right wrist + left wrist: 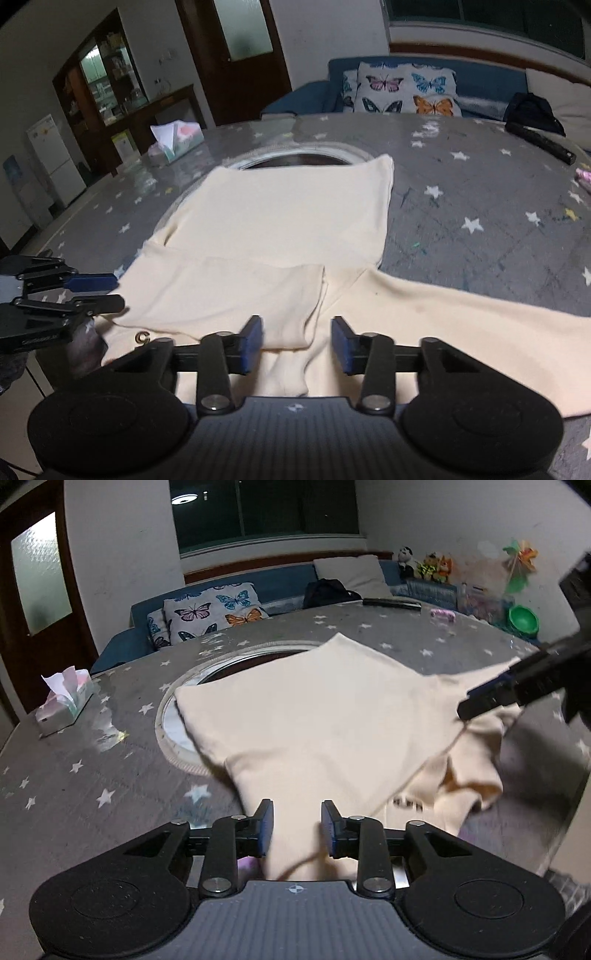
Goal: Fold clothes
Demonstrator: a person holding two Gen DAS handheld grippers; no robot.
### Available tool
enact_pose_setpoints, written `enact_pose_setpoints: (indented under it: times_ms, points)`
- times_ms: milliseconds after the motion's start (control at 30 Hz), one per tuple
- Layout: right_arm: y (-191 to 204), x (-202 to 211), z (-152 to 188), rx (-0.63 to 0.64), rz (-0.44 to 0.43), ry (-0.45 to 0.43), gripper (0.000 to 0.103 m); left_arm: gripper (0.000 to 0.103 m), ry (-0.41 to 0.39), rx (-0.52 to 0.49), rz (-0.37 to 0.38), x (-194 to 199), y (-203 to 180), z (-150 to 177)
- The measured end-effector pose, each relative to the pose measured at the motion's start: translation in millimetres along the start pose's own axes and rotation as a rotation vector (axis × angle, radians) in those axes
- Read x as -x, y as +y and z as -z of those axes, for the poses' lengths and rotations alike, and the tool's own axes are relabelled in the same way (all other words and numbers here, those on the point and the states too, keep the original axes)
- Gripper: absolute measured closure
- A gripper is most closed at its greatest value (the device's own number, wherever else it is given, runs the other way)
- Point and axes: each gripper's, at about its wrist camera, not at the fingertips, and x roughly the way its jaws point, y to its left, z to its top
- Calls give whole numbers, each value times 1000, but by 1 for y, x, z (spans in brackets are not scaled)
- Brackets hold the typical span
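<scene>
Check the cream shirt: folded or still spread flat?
Partly folded. The cream shirt has one sleeve laid across its body; the other sleeve lies spread out sideways on the table.

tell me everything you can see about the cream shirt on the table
The cream shirt is soft, plain knit fabric, lying partly folded on the star-print tablecloth. One sleeve is folded across its body; the other stretches out flat. Its far edge overlaps the round opening in the table. Dark lettering peeks out near the crumpled edge.
</scene>
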Motion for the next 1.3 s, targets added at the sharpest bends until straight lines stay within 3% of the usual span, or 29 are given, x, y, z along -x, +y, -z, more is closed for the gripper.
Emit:
enact_pose_setpoints:
  times_ms: [33, 167, 267, 333, 400, 467, 667, 867, 900, 1100, 1300]
  points:
    - [1, -1, 0, 6, -1, 2, 79, 70, -2, -13, -3, 2, 0, 3]
    - [9, -1, -4, 32, 10, -5, 95, 69, -7, -74, -22, 7, -4, 11]
    - [14, 2, -8, 52, 12, -13, 98, 69, -4, -105, -28, 2, -5, 15]
    - [16, 3, -12, 61, 14, -20, 99, 77, -11, -109, -19, 2, -5, 15]
    - [18, 6, -16, 69, 15, -33, 99, 95, -18, -110, -23, 2, -5, 15]
    - [20, 10, -21, 72, 14, -50, 99, 97, -31, -99, -34, 5, -3, 14]
    - [24, 26, -24, 51, -30, -94, 99, 98, -72, -37, -82, 21, 8, 14]
    - [21, -3, 8, 34, -54, 63, 92, 98, -7, -1, -99, 17, 16, 21]
    - [21, -3, 10, 43, -50, 67, 92, 94, 1, 1, -90, 17, 17, 20]
    - [26, 12, -10, 108, -16, -23, 92, 94, -57, 15, -49, 24, 19, -4]
    - [31, -10, -11, 130, -38, -4, 84, 94, -26, 51, -20, -20, 21, -28]
